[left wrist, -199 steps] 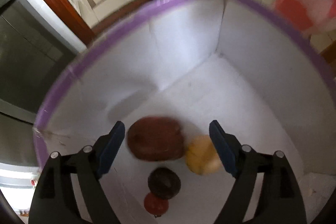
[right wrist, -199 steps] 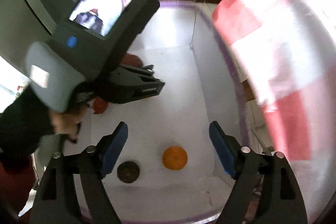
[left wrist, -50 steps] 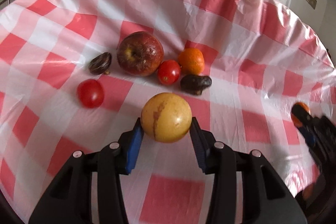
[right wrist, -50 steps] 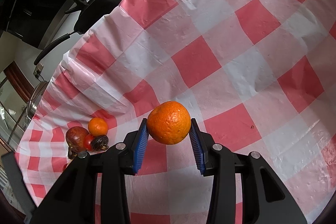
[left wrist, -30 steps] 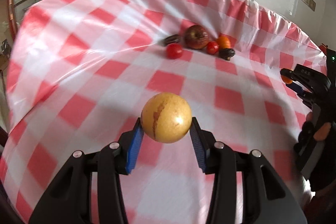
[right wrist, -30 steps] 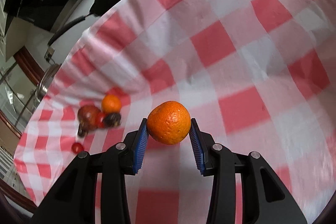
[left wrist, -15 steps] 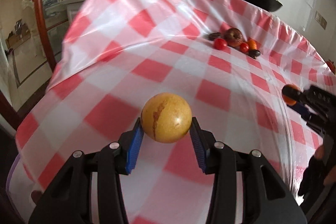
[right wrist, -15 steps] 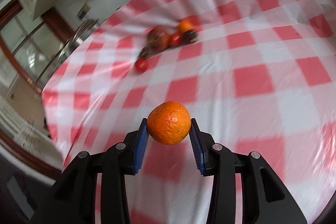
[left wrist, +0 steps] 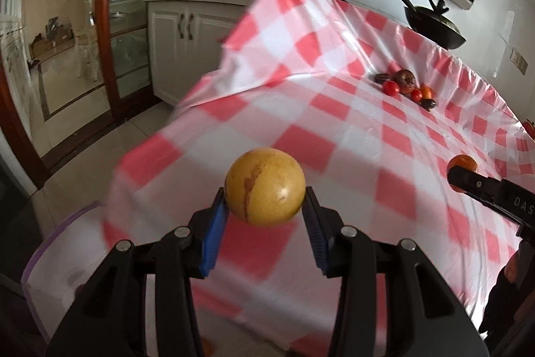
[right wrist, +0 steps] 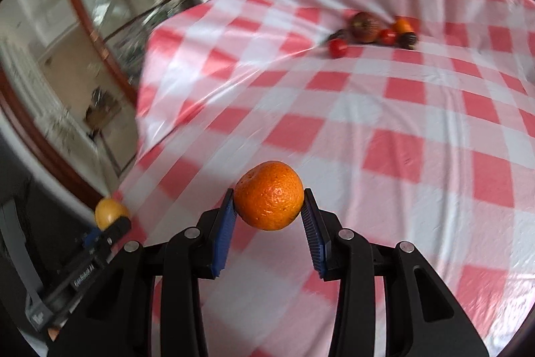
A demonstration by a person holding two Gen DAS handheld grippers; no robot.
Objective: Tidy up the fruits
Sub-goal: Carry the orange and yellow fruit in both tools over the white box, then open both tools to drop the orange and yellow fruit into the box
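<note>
My left gripper [left wrist: 265, 206] is shut on a round yellow fruit [left wrist: 265, 186] with a brown streak, held above the near corner of the checked tablecloth [left wrist: 351, 129]. My right gripper [right wrist: 269, 208] is shut on an orange [right wrist: 269, 194] over the cloth. Each gripper shows in the other's view: the right gripper's orange [left wrist: 463, 163] at the right edge, the left gripper's yellow fruit [right wrist: 108, 212] at the lower left. Far back on the cloth lies a cluster of fruit [left wrist: 406, 86]: a dark red apple [right wrist: 365, 25], tomatoes, a small orange and dark fruits.
A white box with a purple rim [left wrist: 55, 243] stands on the floor at the lower left, below the table's corner. A black pan [left wrist: 431, 24] sits beyond the table. White cabinets [left wrist: 180, 35] and a wood-framed glass door [left wrist: 110, 5] lie to the left.
Both grippers have drawn back from the fruit cluster toward the table's near corner, each still holding its fruit. The box rim and the floor have come into the left wrist view.
</note>
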